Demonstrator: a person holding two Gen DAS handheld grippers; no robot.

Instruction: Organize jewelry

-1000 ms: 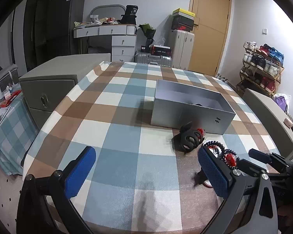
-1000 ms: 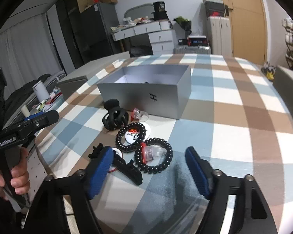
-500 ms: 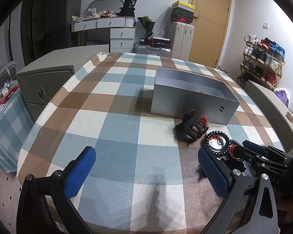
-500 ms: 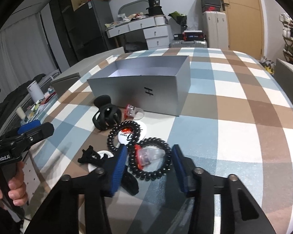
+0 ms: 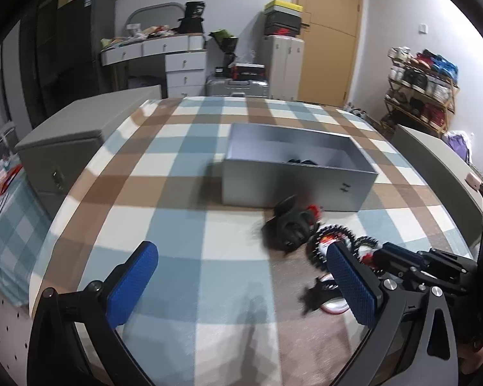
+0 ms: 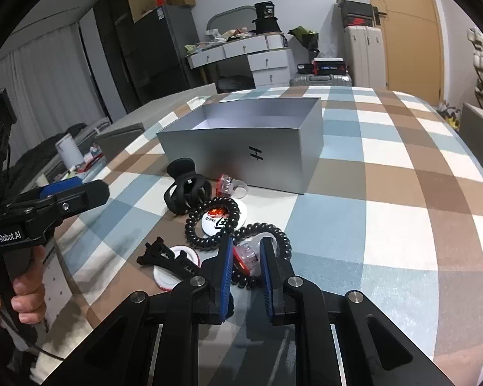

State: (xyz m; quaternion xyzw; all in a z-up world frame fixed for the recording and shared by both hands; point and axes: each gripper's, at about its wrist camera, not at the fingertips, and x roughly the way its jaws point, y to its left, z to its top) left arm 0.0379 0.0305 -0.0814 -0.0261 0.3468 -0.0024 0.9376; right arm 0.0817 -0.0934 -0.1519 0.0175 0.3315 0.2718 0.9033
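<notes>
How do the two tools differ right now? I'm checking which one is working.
The right tool is shut on the red-and-clear ring lying inside a black coil hair tie; the left tool is open and holds nothing. The right tool is at the jewelry pile; the left tool hangs over bare tablecloth. Both have blue pads.

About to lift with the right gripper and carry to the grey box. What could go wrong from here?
1. The right gripper is shut on the clear red ring, which lies inside the black coil hair tie; the coil may snag and come along.
2. The ring looks small and smooth, so it may slip out on the way to the grey box.
3. The open left gripper hovers close by; the two could collide.
</notes>
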